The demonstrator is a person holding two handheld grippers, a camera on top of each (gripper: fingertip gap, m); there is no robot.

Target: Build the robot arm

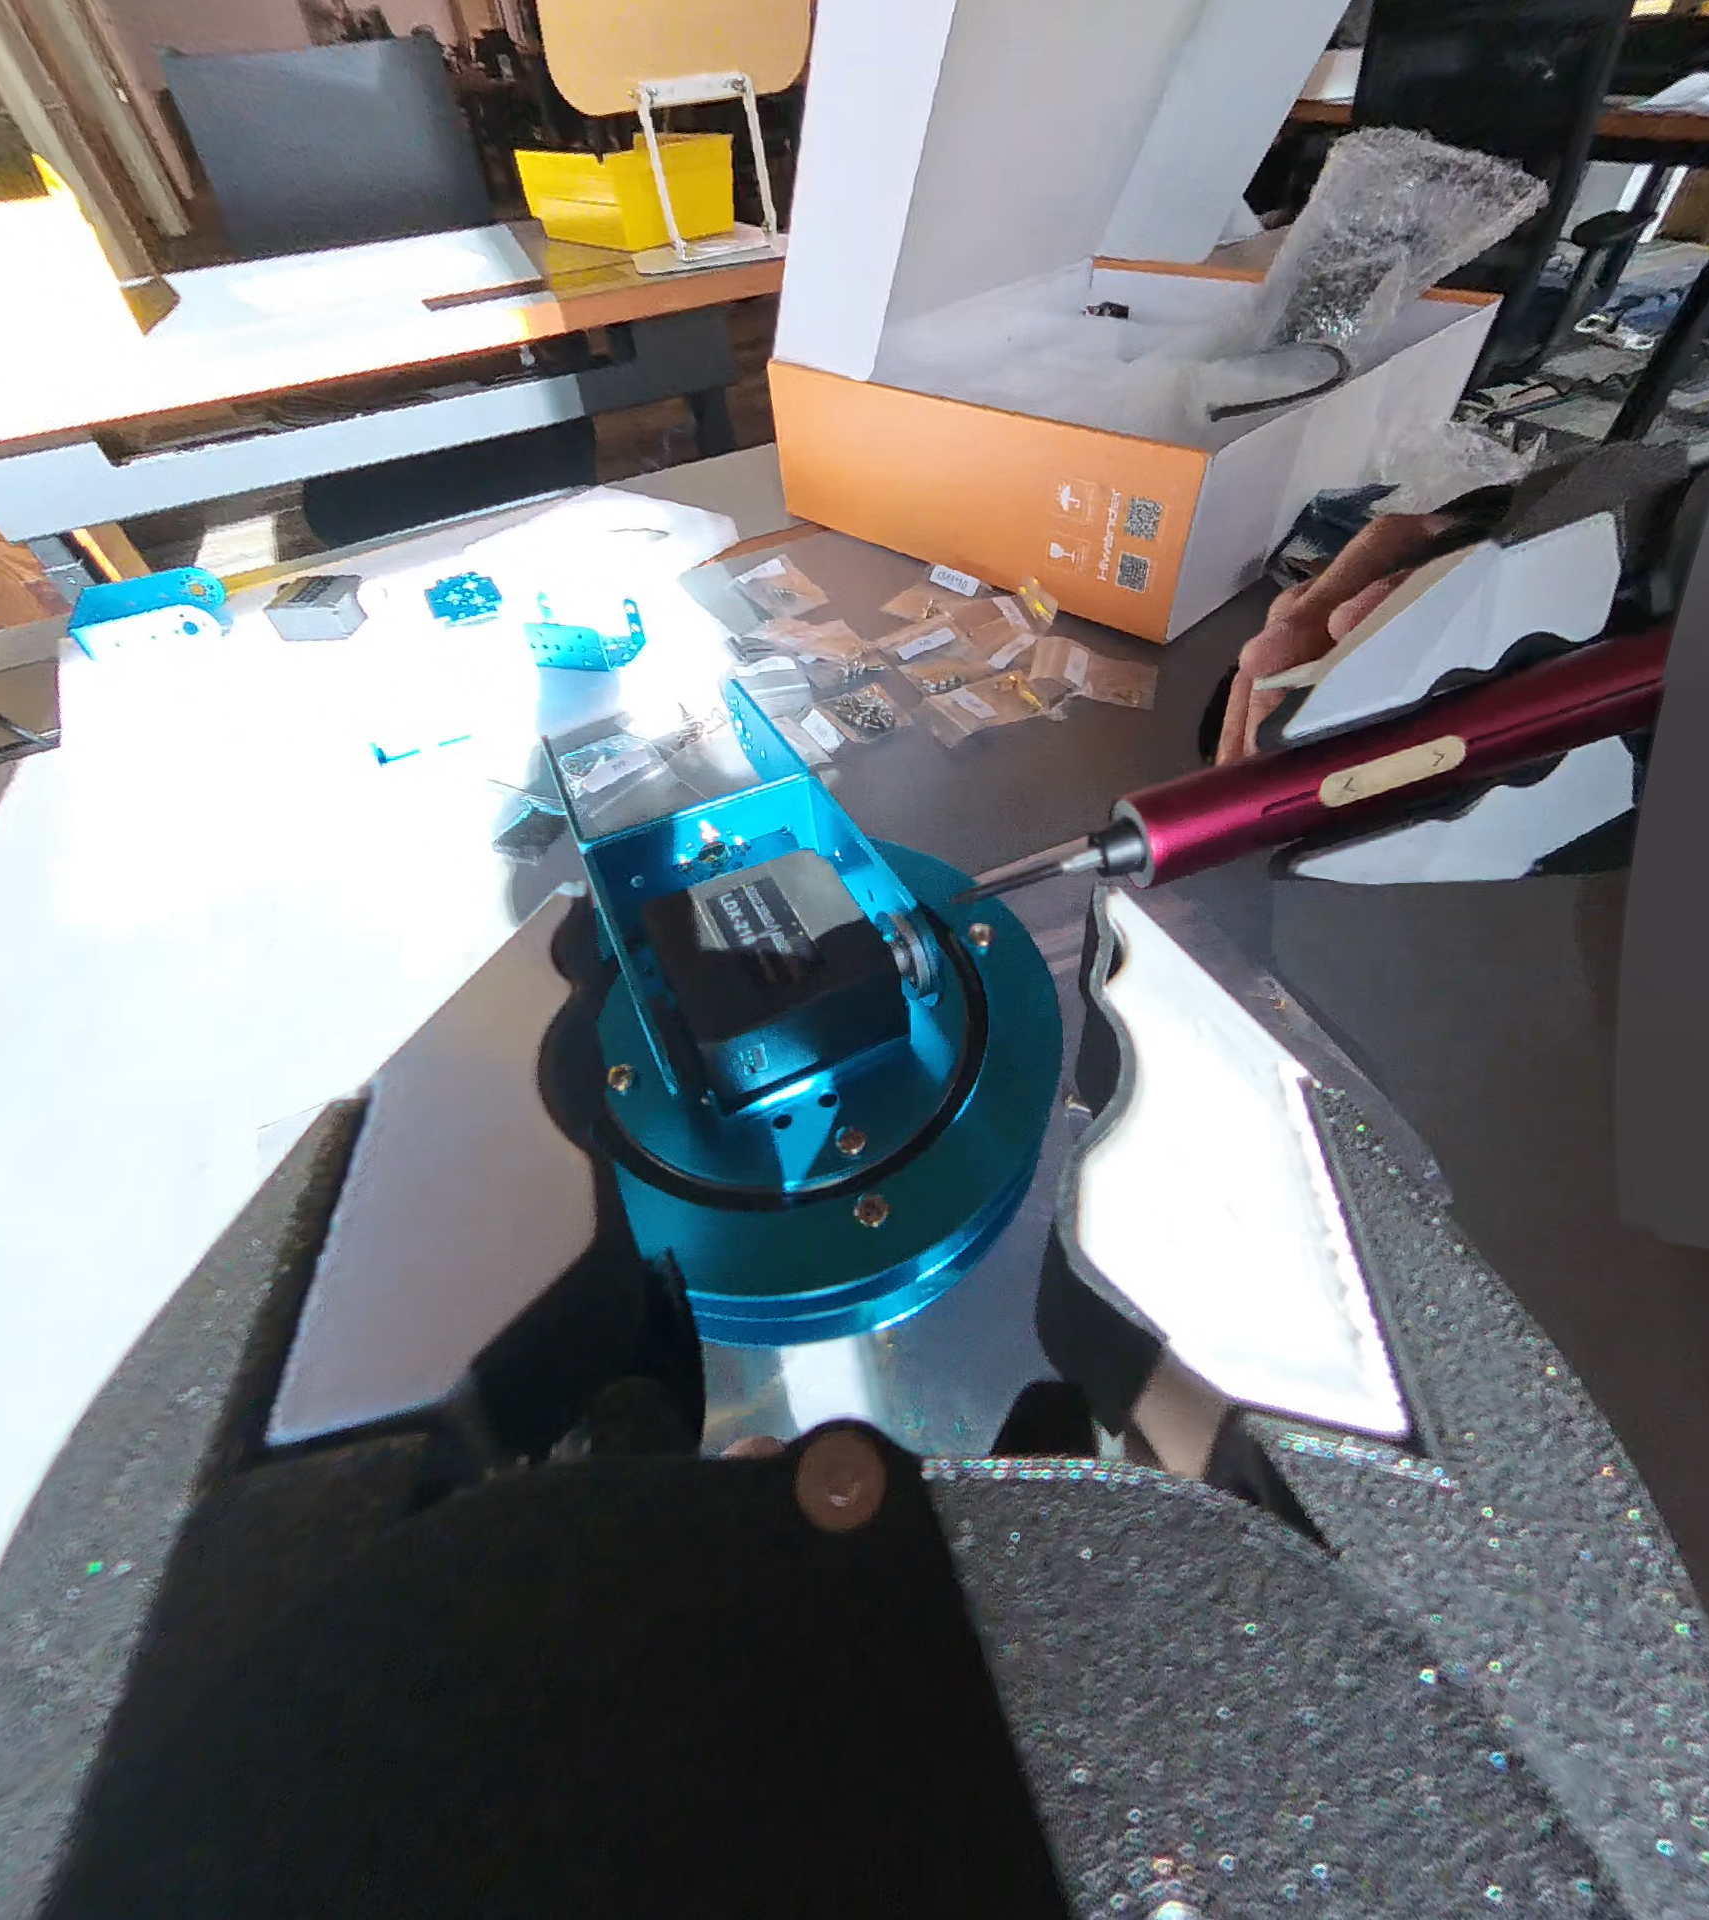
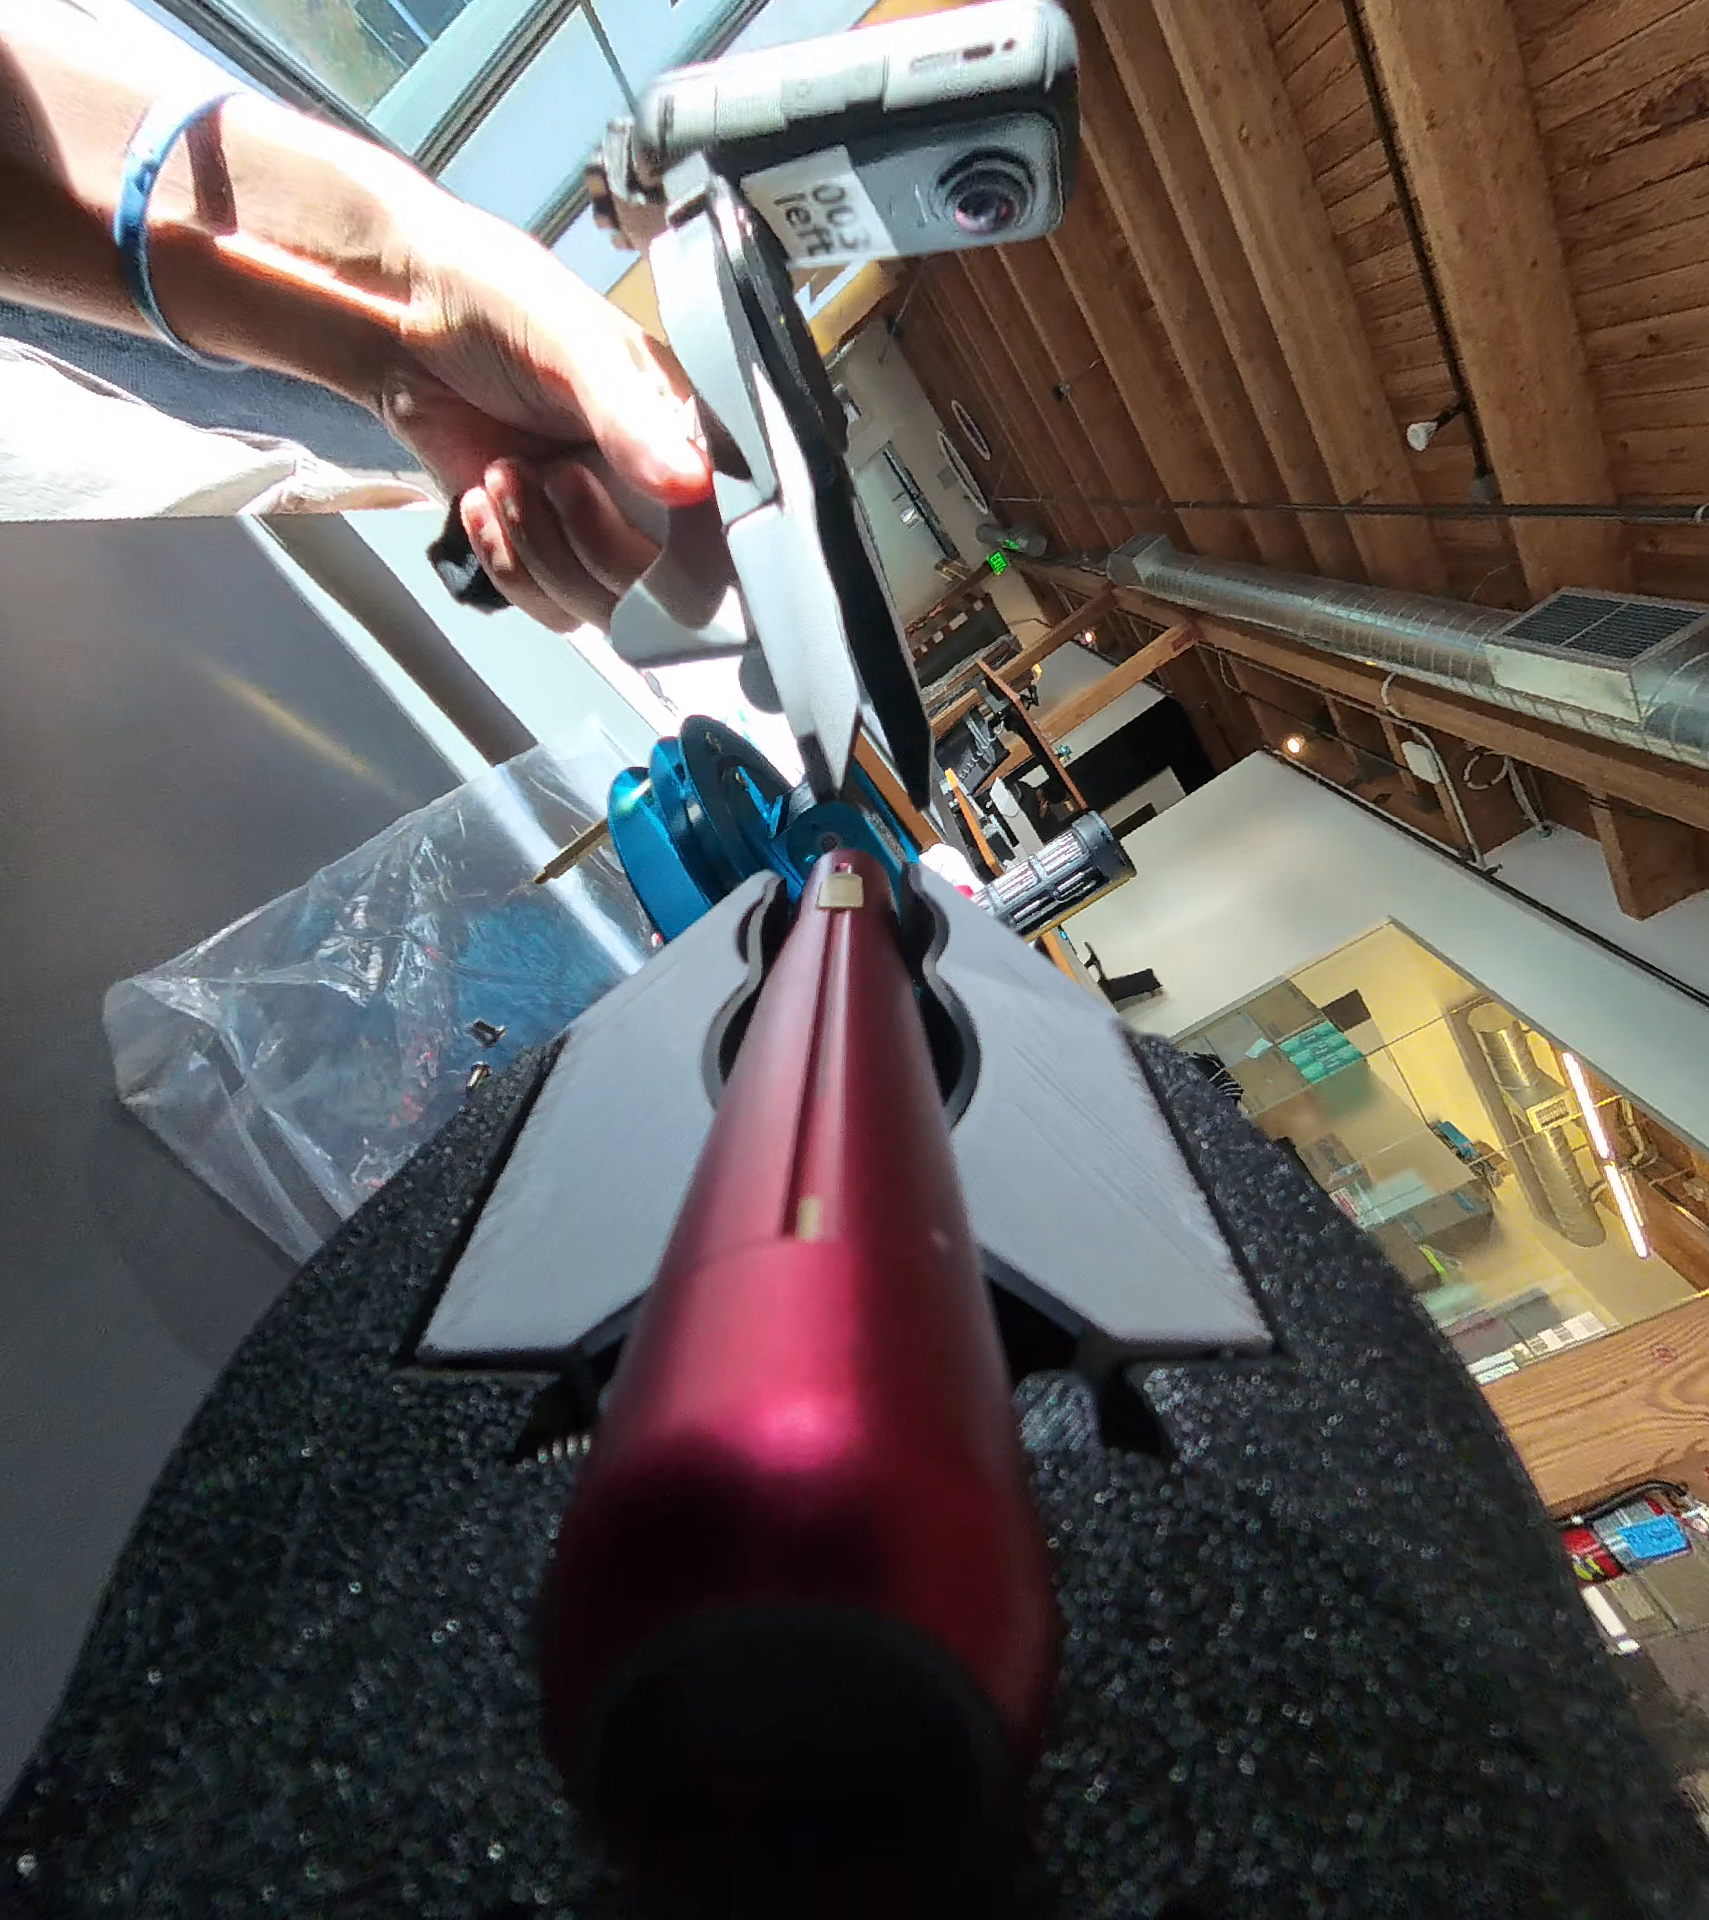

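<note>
A blue round metal base (image 1: 829, 1247) carries a blue bracket (image 1: 684, 821) with a black servo (image 1: 777, 966) in it. My left gripper (image 1: 829, 914) has its jaws on either side of the base and is shut on it. It also shows in the right wrist view (image 2: 829, 769), held by a hand (image 2: 517, 395). My right gripper (image 2: 842, 904) is shut on a dark red electric screwdriver (image 2: 808, 1299). In the left wrist view the screwdriver (image 1: 1369, 779) comes in from the right. Its bit (image 1: 1006, 878) points at the bracket's right side, by the servo's shaft.
An open orange and white box (image 1: 985, 499) stands behind on the grey table. Several small bags of screws (image 1: 933, 665) and loose blue parts (image 1: 569, 644) lie between it and the base. A clear plastic bag (image 2: 310, 987) lies left of the screwdriver.
</note>
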